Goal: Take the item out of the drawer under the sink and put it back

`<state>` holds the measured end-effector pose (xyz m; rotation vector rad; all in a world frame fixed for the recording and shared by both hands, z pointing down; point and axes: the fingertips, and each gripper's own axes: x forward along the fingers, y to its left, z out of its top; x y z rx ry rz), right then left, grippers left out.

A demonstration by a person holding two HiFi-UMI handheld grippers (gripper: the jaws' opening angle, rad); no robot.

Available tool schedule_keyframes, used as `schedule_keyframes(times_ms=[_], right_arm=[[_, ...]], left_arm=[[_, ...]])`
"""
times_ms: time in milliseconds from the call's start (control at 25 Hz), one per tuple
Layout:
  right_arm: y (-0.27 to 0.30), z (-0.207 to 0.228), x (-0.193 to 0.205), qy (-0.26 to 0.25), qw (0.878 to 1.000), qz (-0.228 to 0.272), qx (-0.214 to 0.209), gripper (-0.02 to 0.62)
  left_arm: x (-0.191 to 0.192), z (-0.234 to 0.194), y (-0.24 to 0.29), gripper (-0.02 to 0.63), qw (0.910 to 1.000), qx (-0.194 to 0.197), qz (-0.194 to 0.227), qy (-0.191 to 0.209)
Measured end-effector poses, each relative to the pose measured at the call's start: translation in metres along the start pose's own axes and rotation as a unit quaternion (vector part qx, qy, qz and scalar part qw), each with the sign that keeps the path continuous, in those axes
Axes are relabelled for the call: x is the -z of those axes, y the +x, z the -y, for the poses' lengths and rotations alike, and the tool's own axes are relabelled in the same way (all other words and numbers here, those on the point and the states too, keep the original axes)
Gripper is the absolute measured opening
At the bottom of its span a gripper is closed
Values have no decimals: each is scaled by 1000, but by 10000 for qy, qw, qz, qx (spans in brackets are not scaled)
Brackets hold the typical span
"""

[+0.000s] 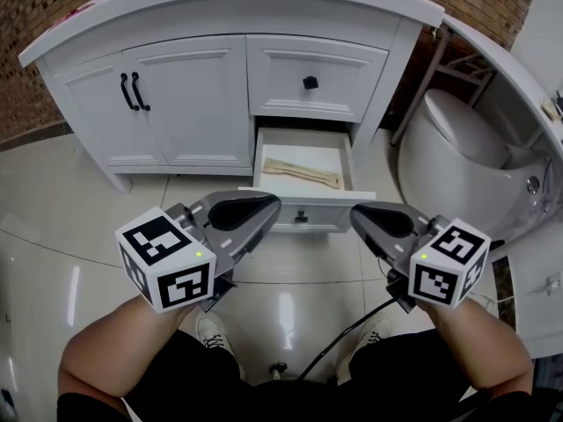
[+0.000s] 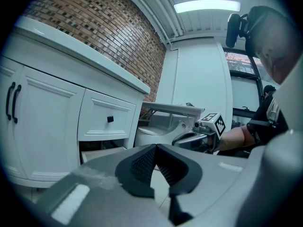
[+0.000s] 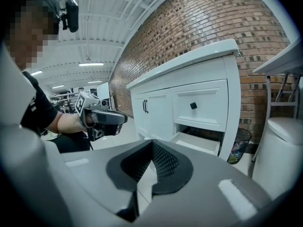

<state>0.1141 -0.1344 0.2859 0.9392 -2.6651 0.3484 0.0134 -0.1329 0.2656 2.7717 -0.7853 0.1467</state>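
Centre-frame drawer (image 1: 295, 151) stands open, tan item (image 1: 303, 173) inside — awaiting removal or already returned; left gripper (image 1: 271, 204), right gripper (image 1: 357, 214) below — both closed, empty.

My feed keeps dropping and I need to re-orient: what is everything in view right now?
vanity: one, white, against the brick wall
cabinet doors: two, white with black handles, on the vanity's left part
upper drawer: one, white with a black knob, closed
lower drawer: one, white, pulled open
item: one, tan, lying flat in the lower drawer
toilet: one, white, right of the vanity
waste bin: one, dark, between vanity and toilet
left claw: one, grey, shut, empty
right claw: one, grey, shut, empty
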Motion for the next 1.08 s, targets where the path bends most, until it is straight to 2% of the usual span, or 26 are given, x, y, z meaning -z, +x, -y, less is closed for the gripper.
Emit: schedule_keyframes(times_ms=[1080], right_arm=[[4,-7,5,-53,9998,-158,-132,6]], left_arm=[[2,-3,0,6,10000,-24,-18,-23]])
